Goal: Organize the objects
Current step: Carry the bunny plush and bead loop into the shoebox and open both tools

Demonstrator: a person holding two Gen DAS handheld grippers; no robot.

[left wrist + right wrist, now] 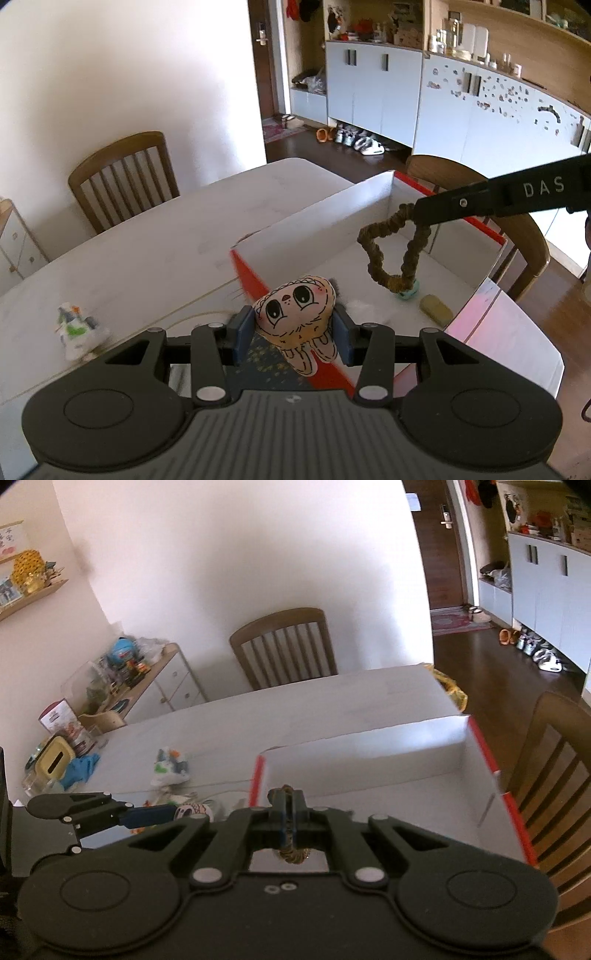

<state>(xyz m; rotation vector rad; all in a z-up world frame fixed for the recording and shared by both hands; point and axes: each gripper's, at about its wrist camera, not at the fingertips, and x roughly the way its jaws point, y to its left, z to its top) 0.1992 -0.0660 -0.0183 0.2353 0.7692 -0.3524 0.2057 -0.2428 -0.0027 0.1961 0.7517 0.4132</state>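
While clamping a plush toy (295, 314), both hand-held grippers hover over the box (332, 218).

Cartoon-face plush (295, 314) held upright over box (325, 218) rim; brown scrunchie (395, 247) dangling above box interior.

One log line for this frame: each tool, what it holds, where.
left tool: shut on plush, at box edge | right tool: shut on scrunchie, over box
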